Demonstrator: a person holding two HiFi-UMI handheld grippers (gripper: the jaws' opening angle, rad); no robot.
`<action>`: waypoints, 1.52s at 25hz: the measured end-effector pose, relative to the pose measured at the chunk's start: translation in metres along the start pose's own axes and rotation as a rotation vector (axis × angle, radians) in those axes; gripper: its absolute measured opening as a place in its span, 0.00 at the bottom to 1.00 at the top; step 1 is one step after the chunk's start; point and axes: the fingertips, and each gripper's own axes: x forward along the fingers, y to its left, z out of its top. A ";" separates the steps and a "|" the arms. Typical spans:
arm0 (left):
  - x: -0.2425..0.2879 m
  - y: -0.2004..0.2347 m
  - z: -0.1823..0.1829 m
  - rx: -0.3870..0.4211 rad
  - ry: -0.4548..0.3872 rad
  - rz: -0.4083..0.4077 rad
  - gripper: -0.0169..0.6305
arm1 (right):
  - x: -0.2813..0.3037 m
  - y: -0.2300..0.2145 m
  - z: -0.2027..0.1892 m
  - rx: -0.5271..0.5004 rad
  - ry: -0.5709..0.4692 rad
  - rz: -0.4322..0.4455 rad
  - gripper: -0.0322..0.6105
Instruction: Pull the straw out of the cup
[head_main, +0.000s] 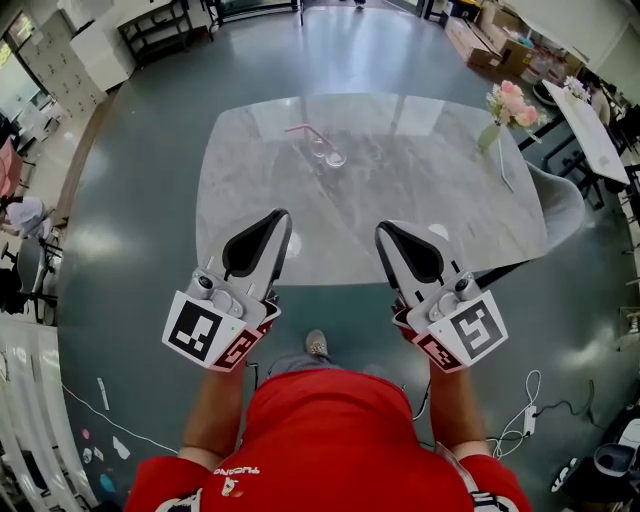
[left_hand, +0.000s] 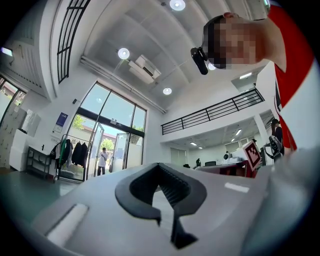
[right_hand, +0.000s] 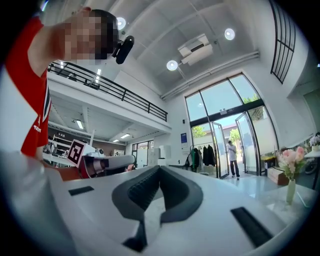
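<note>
A clear glass cup (head_main: 326, 152) stands on the far part of the marble table (head_main: 420, 200), and a pink bent straw (head_main: 303, 130) sticks out of it toward the left. My left gripper (head_main: 283, 213) and right gripper (head_main: 381, 228) hover side by side over the table's near edge, well short of the cup. Both have their jaws together with nothing between them. In the left gripper view the left gripper (left_hand: 159, 165) points slightly upward at the room, as does the right gripper (right_hand: 160, 167) in its own view. Neither gripper view shows cup or straw.
A vase of pink flowers (head_main: 492, 130) stands at the table's far right corner and also shows in the right gripper view (right_hand: 290, 170). A grey chair (head_main: 562, 205) sits by the right edge. Cardboard boxes (head_main: 485, 45) and cables (head_main: 525, 420) lie on the floor.
</note>
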 end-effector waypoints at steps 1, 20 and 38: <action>0.004 0.005 -0.001 -0.001 0.001 -0.007 0.03 | 0.005 -0.003 0.000 0.000 -0.002 -0.005 0.05; 0.082 0.052 -0.027 -0.032 0.016 0.019 0.03 | 0.051 -0.082 -0.010 0.009 0.027 0.019 0.05; 0.147 0.101 -0.102 -0.039 0.129 0.195 0.03 | 0.105 -0.163 -0.032 0.039 0.065 0.177 0.05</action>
